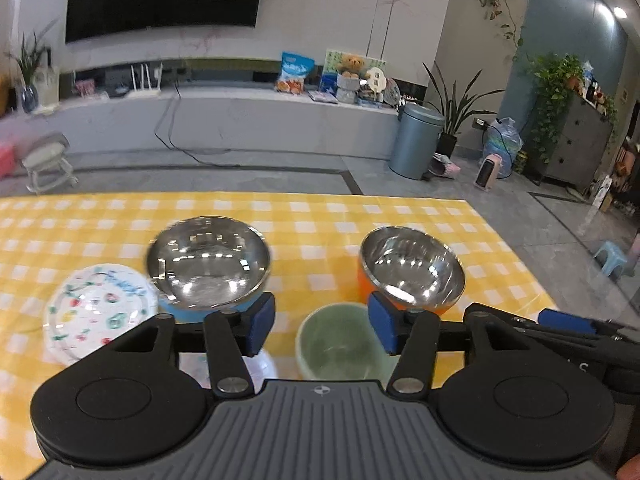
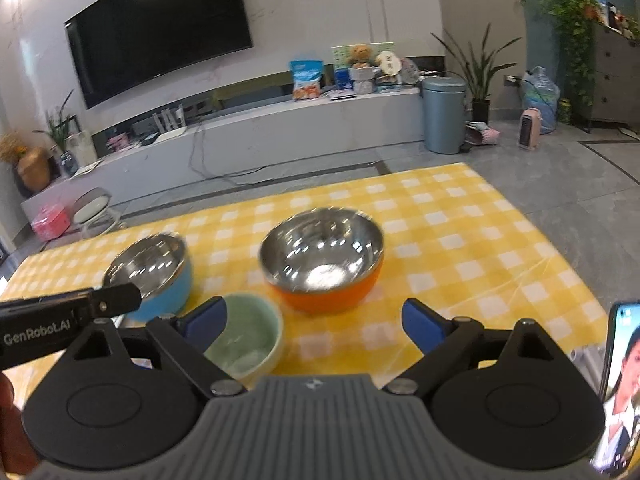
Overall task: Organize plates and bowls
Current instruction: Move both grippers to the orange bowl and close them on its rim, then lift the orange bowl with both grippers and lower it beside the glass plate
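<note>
While both sets of tongs, left gripper (image 1: 322, 330) and right gripper (image 2: 314, 326), gape wide and empty, nothing stacked yet: nearest, pale green ceramic bowl (image 1: 340, 344); left, patterned white plate (image 1: 96, 312); farther, blue-sided steel bowl (image 1: 208, 264) and orange-sided steel bowl (image 1: 412, 270), all apart on yellow checked tablecloth (image 1: 304, 216).

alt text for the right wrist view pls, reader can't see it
The right gripper hovers with jaws open and empty over a yellow checked tablecloth, facing an orange steel-lined bowl. A pale green bowl sits near its left jaw, with a blue steel-lined bowl farther left, partly behind the left gripper. A phone is at the right edge.
</note>
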Demonstrator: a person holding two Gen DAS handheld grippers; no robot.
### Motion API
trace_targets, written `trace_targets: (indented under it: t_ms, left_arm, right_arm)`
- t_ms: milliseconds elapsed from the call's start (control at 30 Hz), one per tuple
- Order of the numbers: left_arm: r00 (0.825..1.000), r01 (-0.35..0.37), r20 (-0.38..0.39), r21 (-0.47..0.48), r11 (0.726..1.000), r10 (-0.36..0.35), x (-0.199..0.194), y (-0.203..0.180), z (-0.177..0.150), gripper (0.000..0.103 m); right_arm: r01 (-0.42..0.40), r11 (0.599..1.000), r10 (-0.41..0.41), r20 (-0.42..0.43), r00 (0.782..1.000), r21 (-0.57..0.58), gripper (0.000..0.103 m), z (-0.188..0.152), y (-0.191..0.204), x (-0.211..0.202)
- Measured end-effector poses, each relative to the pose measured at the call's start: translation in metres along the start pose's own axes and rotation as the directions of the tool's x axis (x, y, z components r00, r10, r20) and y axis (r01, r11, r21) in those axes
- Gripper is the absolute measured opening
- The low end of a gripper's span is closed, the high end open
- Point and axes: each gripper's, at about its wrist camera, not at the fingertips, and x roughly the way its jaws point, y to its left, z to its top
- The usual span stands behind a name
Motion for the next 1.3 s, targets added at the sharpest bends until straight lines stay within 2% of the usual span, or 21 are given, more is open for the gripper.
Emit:
trace_targets:
  t_ms: [100, 167, 333, 500, 667, 767, 833, 867, 1033, 1100, 1300]
  left_arm:
    - [0.998, 0.048, -0.028, -0.042, 0.998, -0.049, 0.017, 0.001, 0.008, 0.066]
    - [0.995, 0.086, -0.051, -0.080, 0.993, -0.090, 0.030, 0.002, 0.012, 0.066]
    - [0.986, 0.119, -0.105, -0.134, 0.984, -0.133, 0.066, -0.004, 0.022, 0.066]
    - [0.978, 0.099, -0.170, -0.137, 0.986, -0.122, 0.105, -0.010, 0.029, 0.066]
    - [0.973, 0.064, -0.215, -0.093, 0.994, -0.083, 0.127, -0.013, 0.030, 0.063]
    - [0.969, 0.053, -0.235, -0.086, 0.995, -0.072, 0.134, -0.012, 0.028, 0.055]
    - [0.967, 0.049, -0.244, -0.083, 0.995, -0.068, 0.139, -0.013, 0.027, 0.043]
    - [0.966, 0.048, -0.249, -0.083, 0.995, -0.068, 0.140, -0.012, 0.027, 0.042]
    - [0.967, 0.081, -0.238, -0.058, 0.995, -0.093, 0.137, -0.017, 0.029, 0.019]
    - [0.969, 0.058, -0.237, -0.039, 0.998, -0.066, 0.136, -0.021, 0.030, 0.017]
    - [0.974, 0.062, -0.215, -0.043, 0.997, -0.070, 0.121, -0.020, 0.032, 0.014]
  right_arm:
    - [0.023, 0.999, -0.023, -0.004, 1.000, 0.044, 0.083, 0.009, -0.012, 0.017]
    - [0.038, 0.996, -0.037, -0.013, 0.999, 0.076, 0.083, 0.015, -0.020, 0.029]
    - [0.080, 0.990, -0.075, -0.042, 0.996, 0.117, 0.074, 0.027, -0.034, 0.057]
    - [0.100, 0.989, -0.092, -0.078, 0.993, 0.110, 0.066, 0.034, -0.034, 0.082]
    - [0.107, 0.985, -0.089, -0.135, 0.987, 0.132, 0.059, 0.036, -0.035, 0.106]
    - [0.101, 0.984, -0.077, -0.157, 0.984, 0.147, 0.054, 0.034, -0.036, 0.116]
    - [0.098, 0.983, -0.072, -0.166, 0.984, 0.153, 0.047, 0.034, -0.035, 0.120]
    - [0.095, 0.983, -0.069, -0.169, 0.983, 0.154, 0.046, 0.033, -0.035, 0.123]
    - [0.103, 0.981, -0.073, -0.179, 0.981, 0.165, 0.025, 0.031, -0.037, 0.126]
    - [0.118, 0.978, -0.086, -0.180, 0.980, 0.173, 0.016, 0.031, -0.038, 0.125]
    - [0.109, 0.975, -0.078, -0.163, 0.983, 0.191, 0.014, 0.035, -0.038, 0.113]
